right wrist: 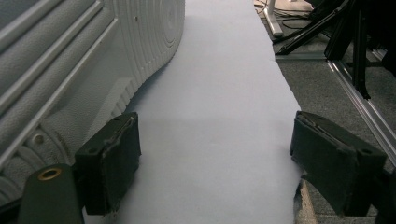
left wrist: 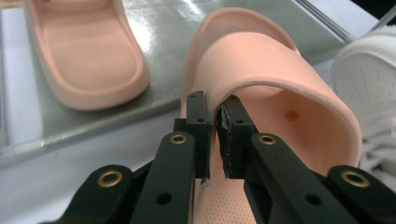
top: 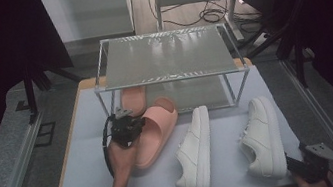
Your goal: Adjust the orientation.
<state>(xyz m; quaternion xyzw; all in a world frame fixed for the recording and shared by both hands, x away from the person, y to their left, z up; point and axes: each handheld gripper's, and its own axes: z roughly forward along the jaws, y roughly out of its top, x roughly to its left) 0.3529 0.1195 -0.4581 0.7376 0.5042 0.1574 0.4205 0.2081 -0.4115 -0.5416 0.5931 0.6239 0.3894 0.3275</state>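
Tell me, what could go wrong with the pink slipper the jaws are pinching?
The left gripper pinches only the thin edge of the pink slipper's strap, so it might slip free or swing when lifted. The other pink slipper already lies on the rack's lower shelf, so the held one could bump it going in. The nearer white sneaker sits close and could get nudged.

Bare pale-blue mat (top: 91, 176) lay open at lower left of the high view. A pink foam slide (top: 153, 131), a white sneaker at centre (top: 194, 149) and a second white sneaker (top: 262, 136) crowded the middle and right. A metal-framed two-tier rack (top: 166, 58) blocked the upper centre, with another pink slide (top: 133, 100) under it.
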